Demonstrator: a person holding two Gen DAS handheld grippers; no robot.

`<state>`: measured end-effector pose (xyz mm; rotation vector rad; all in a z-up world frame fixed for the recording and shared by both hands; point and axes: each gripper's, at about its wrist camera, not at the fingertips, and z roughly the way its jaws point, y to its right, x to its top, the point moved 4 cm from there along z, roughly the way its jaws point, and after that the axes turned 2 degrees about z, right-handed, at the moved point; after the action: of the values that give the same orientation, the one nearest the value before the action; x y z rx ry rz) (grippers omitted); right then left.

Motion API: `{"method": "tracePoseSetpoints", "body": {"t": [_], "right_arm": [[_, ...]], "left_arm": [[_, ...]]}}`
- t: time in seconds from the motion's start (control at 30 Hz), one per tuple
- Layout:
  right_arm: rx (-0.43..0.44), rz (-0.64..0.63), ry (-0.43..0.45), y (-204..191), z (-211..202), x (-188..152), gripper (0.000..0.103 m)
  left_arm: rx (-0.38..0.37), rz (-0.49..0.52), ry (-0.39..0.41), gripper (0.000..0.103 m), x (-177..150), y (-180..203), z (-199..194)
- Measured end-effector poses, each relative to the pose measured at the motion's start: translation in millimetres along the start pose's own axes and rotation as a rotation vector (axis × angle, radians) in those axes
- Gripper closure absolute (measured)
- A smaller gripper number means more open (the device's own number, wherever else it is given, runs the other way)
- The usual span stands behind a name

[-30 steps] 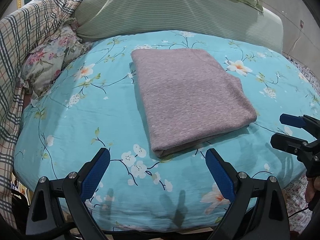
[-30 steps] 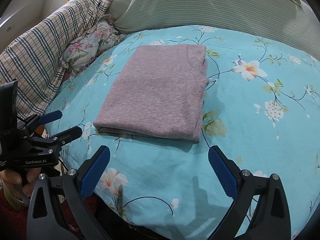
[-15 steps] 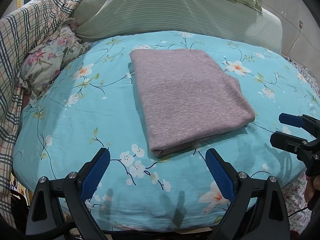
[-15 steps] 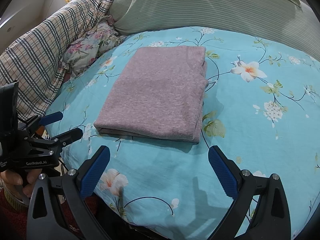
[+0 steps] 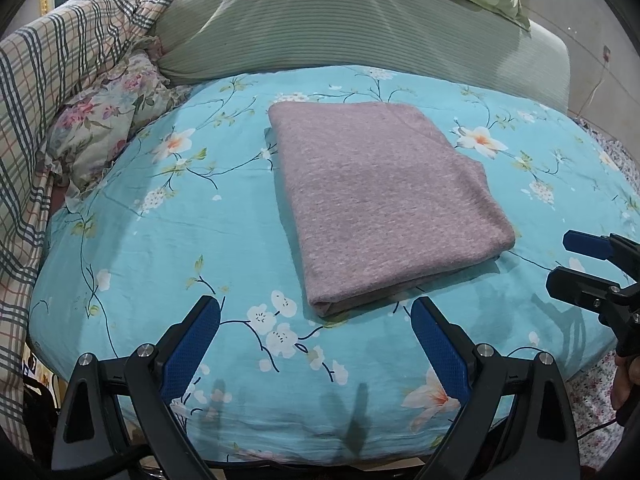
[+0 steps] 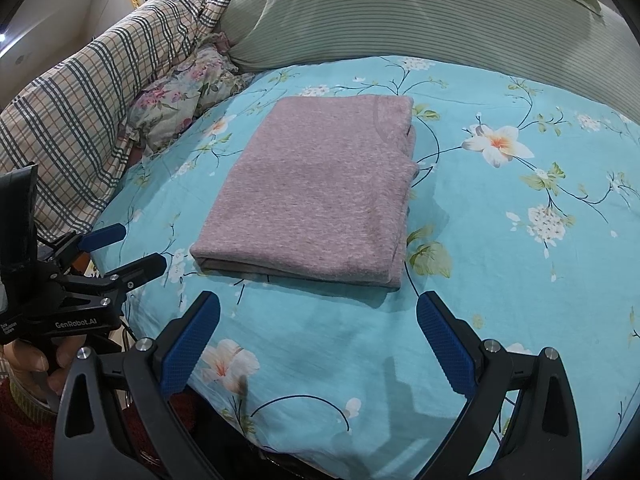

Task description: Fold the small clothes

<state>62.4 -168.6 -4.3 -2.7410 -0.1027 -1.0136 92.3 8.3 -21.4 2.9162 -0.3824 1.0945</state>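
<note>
A mauve knit garment (image 5: 380, 200) lies folded into a neat rectangle on the turquoise floral bedspread (image 5: 160, 240); it also shows in the right wrist view (image 6: 316, 196). My left gripper (image 5: 316, 320) is open and empty, just short of the garment's near edge. My right gripper (image 6: 318, 316) is open and empty, also just short of the near edge. Each gripper shows in the other's view, the right one (image 5: 568, 260) at the right edge, the left one (image 6: 132, 248) at the left edge.
A green striped bolster (image 5: 340, 28) lies across the back. A plaid quilt (image 5: 52, 80) and a floral pillow (image 5: 104, 120) are piled at the left. The bed's near edge (image 5: 320, 448) drops off below the grippers.
Both grippers have barely shifted. The folded garment has not moved.
</note>
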Motion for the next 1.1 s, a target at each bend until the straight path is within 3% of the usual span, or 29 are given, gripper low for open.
{"method": "tracePoseSetpoints", "body": {"t": [1.1], "right_arm": [[0.000,0.001,0.000,1.3,1.5,3.1,0.004]], "left_arm": [[-0.011,0.014,0.006,0.006,3.0,10.0,-2.0]]}}
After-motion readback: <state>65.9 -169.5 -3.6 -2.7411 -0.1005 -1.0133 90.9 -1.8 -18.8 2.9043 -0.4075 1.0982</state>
